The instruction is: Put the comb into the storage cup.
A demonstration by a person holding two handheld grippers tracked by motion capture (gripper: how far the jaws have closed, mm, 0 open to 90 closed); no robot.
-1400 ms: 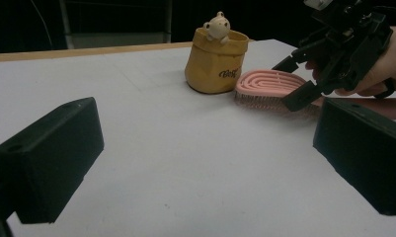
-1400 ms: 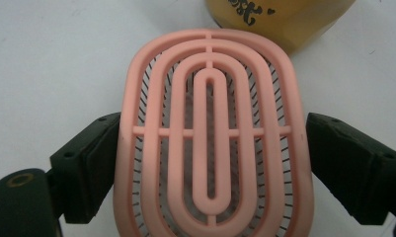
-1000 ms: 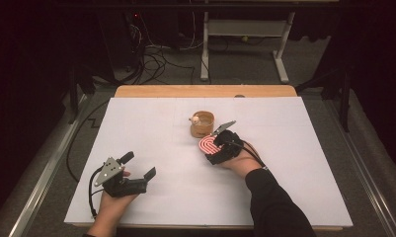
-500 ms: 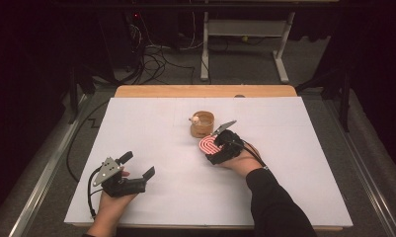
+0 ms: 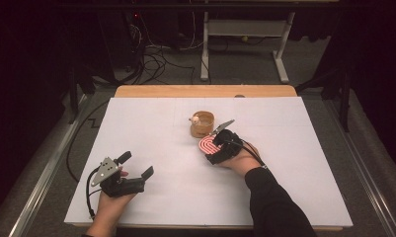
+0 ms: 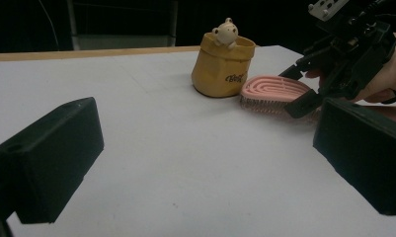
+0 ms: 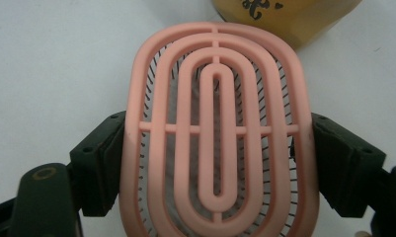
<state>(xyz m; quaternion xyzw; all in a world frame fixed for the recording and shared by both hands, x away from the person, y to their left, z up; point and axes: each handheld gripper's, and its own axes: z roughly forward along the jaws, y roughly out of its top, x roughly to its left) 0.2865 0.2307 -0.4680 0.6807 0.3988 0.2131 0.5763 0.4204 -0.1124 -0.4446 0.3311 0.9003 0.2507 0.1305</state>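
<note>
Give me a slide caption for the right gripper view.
Right hand-held gripper clamps a pink vented hairbrush by its sides, bristles down on the white table, just short of a yellow pouch.

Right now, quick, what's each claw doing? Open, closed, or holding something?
Left gripper: open, holding nothing.
Right gripper: jaws closed on the sides of the pink brush, beside the yellow cup.

Light fell from overhead onto the white table, which glared softly while the room at twelve o'clock stayed nearly black. Shadows were faint. Up close, the pink brush looked slightly soft and grainy.
</note>
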